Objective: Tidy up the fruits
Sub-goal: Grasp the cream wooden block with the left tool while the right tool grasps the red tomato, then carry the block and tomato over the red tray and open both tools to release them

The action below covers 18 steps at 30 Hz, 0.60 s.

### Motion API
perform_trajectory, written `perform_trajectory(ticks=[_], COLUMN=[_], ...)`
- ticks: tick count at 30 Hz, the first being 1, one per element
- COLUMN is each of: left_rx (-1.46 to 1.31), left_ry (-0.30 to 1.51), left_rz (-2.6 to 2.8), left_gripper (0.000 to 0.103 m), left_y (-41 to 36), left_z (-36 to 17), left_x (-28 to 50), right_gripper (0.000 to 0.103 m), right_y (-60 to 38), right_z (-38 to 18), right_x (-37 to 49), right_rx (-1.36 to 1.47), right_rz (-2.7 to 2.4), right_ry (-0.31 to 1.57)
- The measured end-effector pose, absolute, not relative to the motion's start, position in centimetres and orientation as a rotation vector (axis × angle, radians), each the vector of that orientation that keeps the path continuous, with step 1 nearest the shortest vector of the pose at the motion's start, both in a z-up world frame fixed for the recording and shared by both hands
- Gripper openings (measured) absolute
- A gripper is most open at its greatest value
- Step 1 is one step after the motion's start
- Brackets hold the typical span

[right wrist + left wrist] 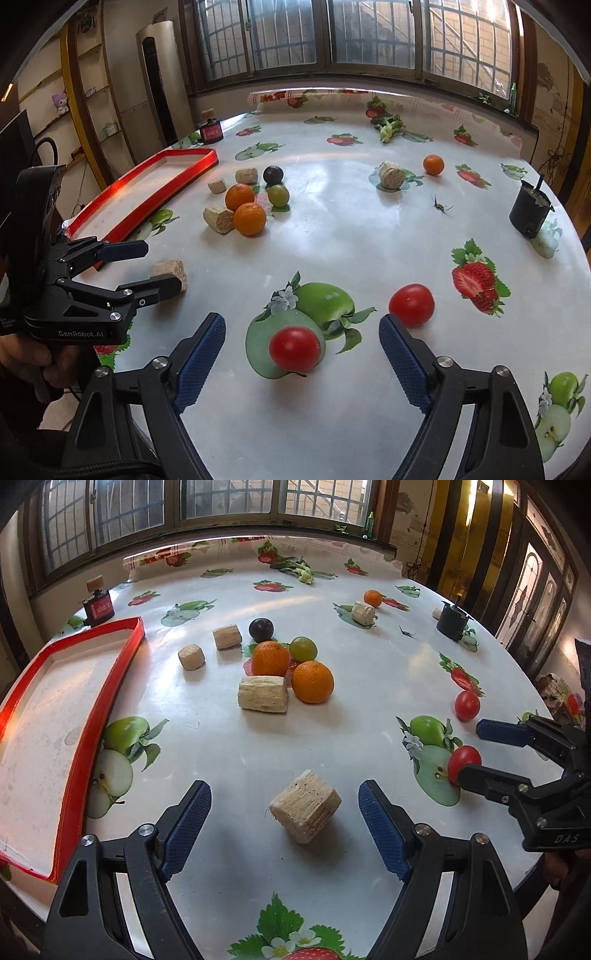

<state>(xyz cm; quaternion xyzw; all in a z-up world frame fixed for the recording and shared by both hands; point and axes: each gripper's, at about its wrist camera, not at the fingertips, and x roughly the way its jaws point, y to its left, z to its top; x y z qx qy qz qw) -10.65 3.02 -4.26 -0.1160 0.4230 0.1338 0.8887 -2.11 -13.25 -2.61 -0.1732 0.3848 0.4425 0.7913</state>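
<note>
The near tomato (294,349) lies on the table (351,236), over a printed apple, between the spread fingers of the right gripper (302,354), whose pads do not touch it. It looks smooth, round and soft-skinned, so it will likely roll and bruise; a gentle pinch across its widest middle seems best. A second tomato (411,304) sits just beyond the right finger. To the tomato's left a pale fibrous block (306,809) lies between the open fingers of the left gripper (284,814), also untouched; it looks light, stiff and rough, easy to hold by its flat sides. Farther off, two oranges (245,210) cluster beside the red tray (147,192). Only the right view shows a hand (44,365) on the left gripper's handle; only the left view shows the tray's whole empty floor.
</note>
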Motion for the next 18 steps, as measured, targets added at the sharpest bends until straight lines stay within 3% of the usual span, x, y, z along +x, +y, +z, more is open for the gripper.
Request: perform_trajectory(ticks=[1,3,4,5,6,10,18], left_rx=[-0.253,-0.268,-0.26,-0.252,-0.239,-0.229,-0.231], left_ry=[0.882,0.913,0.906,0.908,0.912,0.915,0.875], left_rz=[0.268,0.246,0.246,0.233,0.226,0.211,0.232], left_gripper=[0.076,0.053,0.052,0.039,0.034,0.034,0.034], left_y=[3.1,3.3,3.2,3.1,2.9,2.8,4.0], left_z=[-4.4,-4.8,-4.7,-4.7,-4.7,-4.6,-2.8], left_x=[-10.5,-10.1,-10.1,-10.0,-9.9,-9.9,-11.0], right_gripper=[0.066,0.057,0.055,0.05,0.047,0.034,0.034], right_y=[-12.9,-12.5,-12.3,-12.2,-12.2,-12.2,-11.7], right_z=[-3.0,-3.8,-4.2,-4.6,-4.8,-4.7,-3.1], right_x=[-2.1,-1.9,-1.8,-1.6,-1.6,-1.5,-2.2], right_rx=[-0.381,-0.393,-0.398,-0.399,-0.398,-0.4,-0.395], right_rz=[0.952,0.954,0.952,0.952,0.95,0.938,0.95], right_ry=[0.849,0.887,0.906,0.928,0.937,0.938,0.919])
